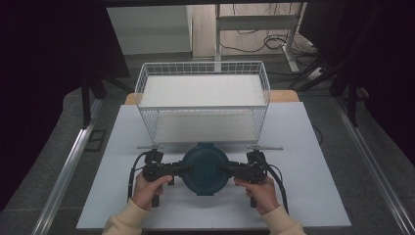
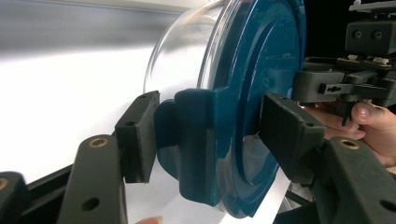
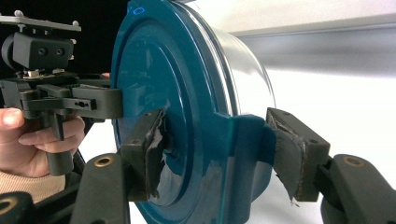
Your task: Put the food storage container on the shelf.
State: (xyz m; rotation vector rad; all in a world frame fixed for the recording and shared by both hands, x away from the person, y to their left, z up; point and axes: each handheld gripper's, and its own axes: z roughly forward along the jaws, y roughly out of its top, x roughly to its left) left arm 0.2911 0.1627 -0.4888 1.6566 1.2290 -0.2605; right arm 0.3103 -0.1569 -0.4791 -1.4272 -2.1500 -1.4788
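A round clear container with a dark blue lid (image 1: 204, 169) is over the white board, just in front of the wire basket. My left gripper (image 1: 185, 169) is shut on the lid's left latch tab (image 2: 196, 140), one pad under the tab and one on the lid's top. From the opposite side, my right gripper (image 1: 224, 170) holds the right latch tab (image 3: 243, 144) the same way, its worn pads (image 3: 152, 149) pressed on the lid. In the left gripper view the right gripper (image 2: 345, 84) shows beyond the lid. The right gripper view shows the left gripper (image 3: 56, 98) likewise. Whether the container rests on the board I cannot tell.
A white wire basket (image 1: 203, 100) with two shelves stands right behind the container, its front close to the lid. The white board (image 1: 303, 186) has free room to the left and right of my hands. Dark floor, rails and a desk frame (image 1: 254, 22) lie beyond.
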